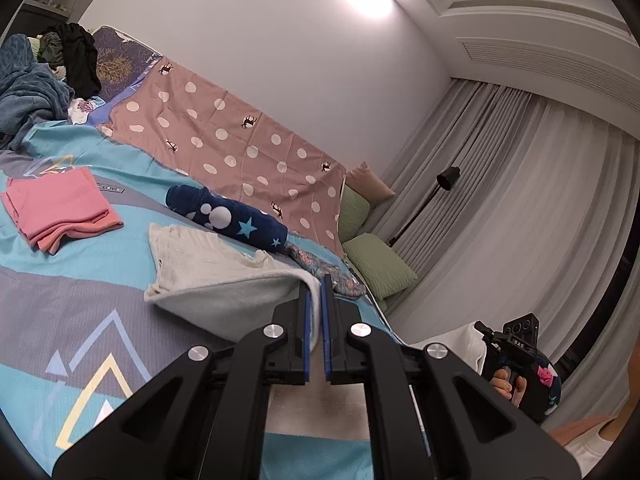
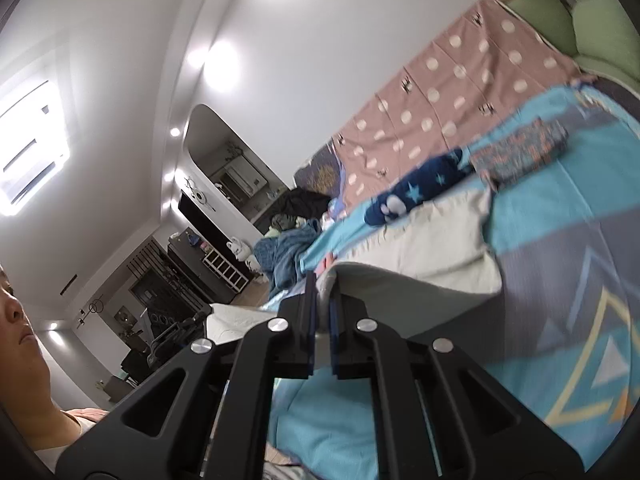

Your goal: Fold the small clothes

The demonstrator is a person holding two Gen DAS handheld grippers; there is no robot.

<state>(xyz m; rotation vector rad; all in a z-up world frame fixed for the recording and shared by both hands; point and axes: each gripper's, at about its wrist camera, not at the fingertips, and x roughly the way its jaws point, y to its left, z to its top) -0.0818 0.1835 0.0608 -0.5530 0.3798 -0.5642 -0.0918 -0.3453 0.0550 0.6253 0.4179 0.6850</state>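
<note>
A cream-white garment (image 1: 224,276) lies on the bed with its near edge lifted off the cover. My left gripper (image 1: 316,284) is shut on one corner of that edge. In the right wrist view my right gripper (image 2: 322,284) is shut on the other corner of the same white garment (image 2: 432,248). The right gripper's handle (image 1: 516,352), held by a hand, shows low on the right of the left wrist view. A folded pink garment (image 1: 60,210) lies at the left. A rolled navy garment with stars (image 1: 228,216) and a folded patterned piece (image 1: 324,270) lie behind the white one.
The bed wears a turquoise and grey cover (image 1: 80,320); a pink dotted sheet (image 1: 240,140) runs along the wall. A heap of clothes and a blue blanket (image 1: 36,88) sits at the far end. Green pillows (image 1: 376,264), a floor lamp (image 1: 444,184) and curtains stand right.
</note>
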